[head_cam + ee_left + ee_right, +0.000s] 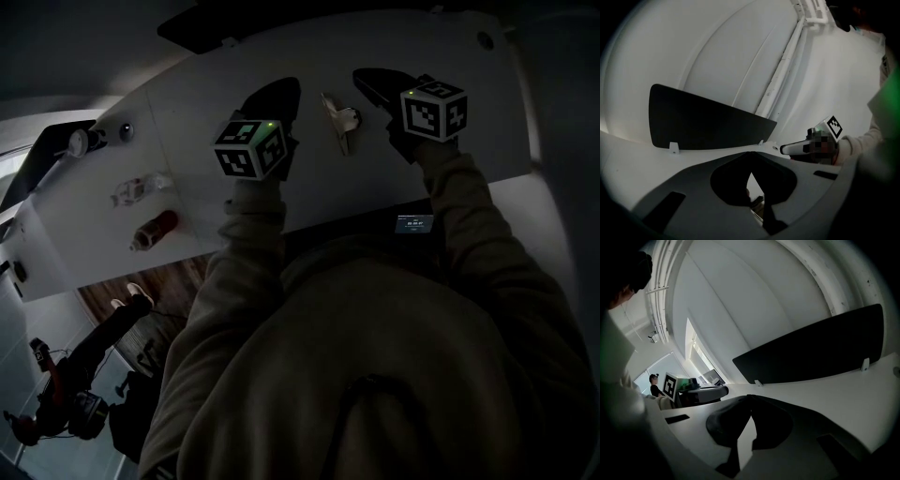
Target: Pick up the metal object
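Observation:
The metal object [339,120], a small pale angled piece, lies on the white table [450,141] between my two grippers. My left gripper [284,91] rests just left of it, and the right gripper [363,78] just right of it; neither touches it. In the left gripper view the dark jaws meet at their tips [750,157] with nothing between them. The right gripper [750,399] is likewise shut and empty. The metal object does not show clearly in either gripper view.
At the table's left lie a clear plastic item [141,187], a red-brown cylinder [155,228] and a white round piece [80,142]. A black panel [703,124] stands along the far edge. A person [66,394] is on the floor below left.

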Action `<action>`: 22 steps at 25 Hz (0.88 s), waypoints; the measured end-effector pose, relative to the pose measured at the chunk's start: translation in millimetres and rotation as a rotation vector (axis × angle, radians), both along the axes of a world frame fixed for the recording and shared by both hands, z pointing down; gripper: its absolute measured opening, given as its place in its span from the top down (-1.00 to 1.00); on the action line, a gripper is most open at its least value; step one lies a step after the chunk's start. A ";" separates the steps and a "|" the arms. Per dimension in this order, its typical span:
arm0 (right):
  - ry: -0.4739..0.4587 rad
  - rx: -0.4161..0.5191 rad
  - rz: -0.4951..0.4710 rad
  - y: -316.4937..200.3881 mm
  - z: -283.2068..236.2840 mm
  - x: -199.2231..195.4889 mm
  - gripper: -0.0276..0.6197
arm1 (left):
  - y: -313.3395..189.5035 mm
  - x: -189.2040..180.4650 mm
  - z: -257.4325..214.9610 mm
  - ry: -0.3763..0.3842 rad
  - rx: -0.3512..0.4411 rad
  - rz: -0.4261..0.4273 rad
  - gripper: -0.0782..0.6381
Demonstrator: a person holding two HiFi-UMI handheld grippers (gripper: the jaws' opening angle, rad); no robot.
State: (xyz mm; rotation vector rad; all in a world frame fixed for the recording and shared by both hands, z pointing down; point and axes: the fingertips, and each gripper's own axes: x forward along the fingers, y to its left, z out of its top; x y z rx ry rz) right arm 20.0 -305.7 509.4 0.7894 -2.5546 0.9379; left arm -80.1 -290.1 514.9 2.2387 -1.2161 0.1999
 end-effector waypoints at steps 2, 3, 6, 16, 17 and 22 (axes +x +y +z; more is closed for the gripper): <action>0.008 -0.013 0.004 1.2 7.0 3.2 0.85 | 1.3 3.7 7.3 0.003 -0.012 0.007 0.77; 0.009 -0.019 0.004 2.1 10.2 4.1 0.86 | 2.0 5.4 10.5 0.008 -0.018 0.009 0.77; 0.007 -0.037 -0.003 6.4 21.3 4.9 0.85 | 5.5 7.4 19.7 0.016 -0.032 0.010 0.77; 0.020 -0.099 0.015 16.6 63.9 18.2 0.86 | 18.1 13.3 48.3 0.038 -0.069 -0.009 0.77; 0.021 -0.105 0.016 16.9 68.1 19.5 0.86 | 19.4 14.8 51.1 0.036 -0.071 -0.005 0.77; 0.037 -0.140 0.010 28.1 89.6 22.4 0.86 | 31.9 19.4 73.7 0.036 -0.115 -0.004 0.77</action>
